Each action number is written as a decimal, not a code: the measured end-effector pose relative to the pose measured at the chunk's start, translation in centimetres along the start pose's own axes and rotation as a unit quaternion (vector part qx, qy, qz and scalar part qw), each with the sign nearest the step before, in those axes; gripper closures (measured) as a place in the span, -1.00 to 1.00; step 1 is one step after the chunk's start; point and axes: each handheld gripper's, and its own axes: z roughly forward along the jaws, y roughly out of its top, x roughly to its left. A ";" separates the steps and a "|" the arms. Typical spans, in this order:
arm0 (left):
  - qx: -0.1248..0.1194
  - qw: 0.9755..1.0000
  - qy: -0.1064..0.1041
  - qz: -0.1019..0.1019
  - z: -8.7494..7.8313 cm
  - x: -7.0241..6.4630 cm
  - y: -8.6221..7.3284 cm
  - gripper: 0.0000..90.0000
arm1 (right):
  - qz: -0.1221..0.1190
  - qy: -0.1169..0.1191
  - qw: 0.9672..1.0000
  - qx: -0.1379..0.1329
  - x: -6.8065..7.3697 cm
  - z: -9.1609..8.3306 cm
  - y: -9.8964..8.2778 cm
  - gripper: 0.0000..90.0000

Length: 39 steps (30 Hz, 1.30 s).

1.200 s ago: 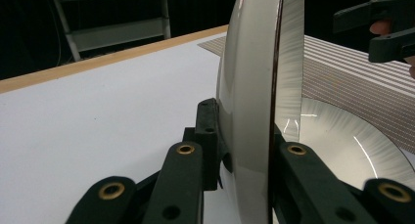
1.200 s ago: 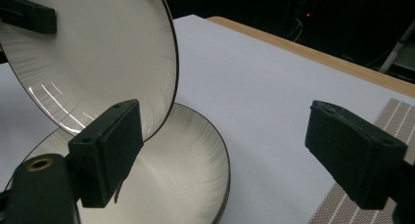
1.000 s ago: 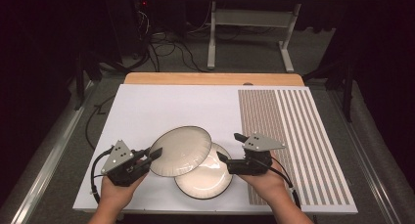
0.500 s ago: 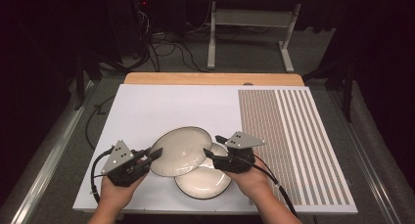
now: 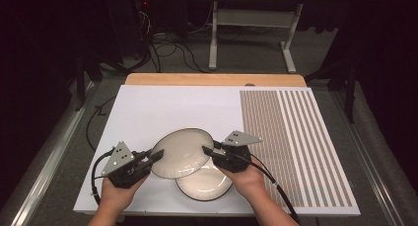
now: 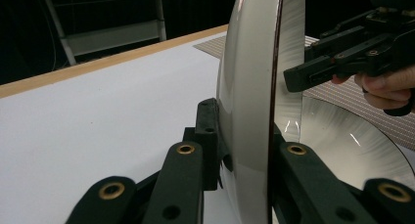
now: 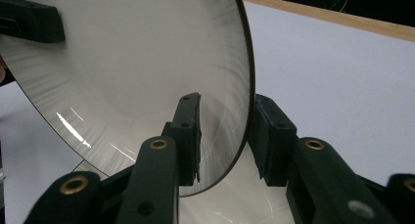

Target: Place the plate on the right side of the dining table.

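A white upper plate point(image 5: 180, 152) with a dark rim hangs tilted over a second plate point(image 5: 204, 184) that lies on the white board near its front edge. My left gripper point(image 5: 156, 156) is shut on the upper plate's left rim; in the left gripper view the plate point(image 6: 249, 87) stands edge-on between the jaws. My right gripper point(image 5: 208, 151) is at the plate's right rim. In the right gripper view its jaws straddle the rim point(image 7: 247, 111), open, with a gap showing. The lower plate point(image 6: 352, 141) lies below it.
The white board point(image 5: 172, 107) covers most of the table, with a brown striped mat point(image 5: 296, 137) on its right part. A wooden strip point(image 5: 212, 79) runs along the far edge. Beyond it are cables and a metal stand on the dark floor.
My right gripper has moved left from beside the lower plate to the upper plate's right rim. The left gripper and its plate have barely shifted.
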 end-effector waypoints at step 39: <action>-0.014 1.000 -0.022 0.000 3.4 -3.3 3.5 0.79 | -0.020 -0.027 0.999 -0.029 -2.2 -8.0 1.3 0.94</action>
